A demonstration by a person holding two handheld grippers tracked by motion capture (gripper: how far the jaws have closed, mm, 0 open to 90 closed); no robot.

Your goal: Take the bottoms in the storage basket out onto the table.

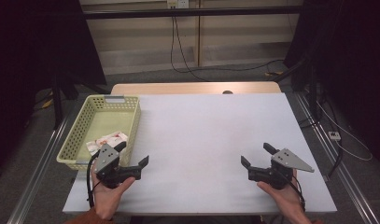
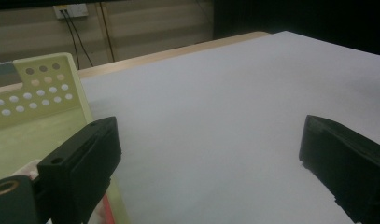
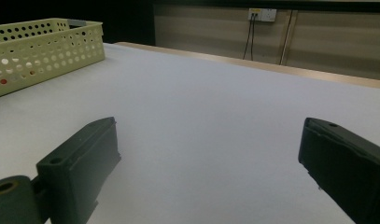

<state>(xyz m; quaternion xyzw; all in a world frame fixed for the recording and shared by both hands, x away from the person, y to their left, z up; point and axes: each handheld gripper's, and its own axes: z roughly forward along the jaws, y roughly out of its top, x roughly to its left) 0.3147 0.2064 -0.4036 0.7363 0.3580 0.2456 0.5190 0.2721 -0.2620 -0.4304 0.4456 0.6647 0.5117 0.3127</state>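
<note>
1. At the near left corner of the white table [image 1: 201, 135], the left gripper [image 1: 132, 156] is being held by the person's left hand [image 1: 108, 193], just beside the near end of the pale yellow basket [image 1: 74, 136].
2. Its jaws are being kept spread wide (about as far as they go), and nothing is being gripped or touched between them; in the left gripper view, bare table surface [image 2: 215, 121] is being shown in the gap of the left gripper [image 2: 208, 149].
3. One of its jaws is being held over the basket's near edge, above the basket wall [image 2: 43, 88] seen in that view.
4. A flat packet [image 1: 106, 140] with pink and white print is being left lying on the basket floor at its near end, close to the left gripper but apart from its jaws.
5. At the near right of the table, the right gripper [image 1: 257, 156] is being held by the right hand [image 1: 283, 196], well apart from the basket.
6. Its jaws are likewise being held wide open with nothing between them; in the right gripper view, the gap of the right gripper [image 3: 208, 149] is being spanned by bare table alone, with the basket [image 3: 47, 46] far off to one side.
</note>
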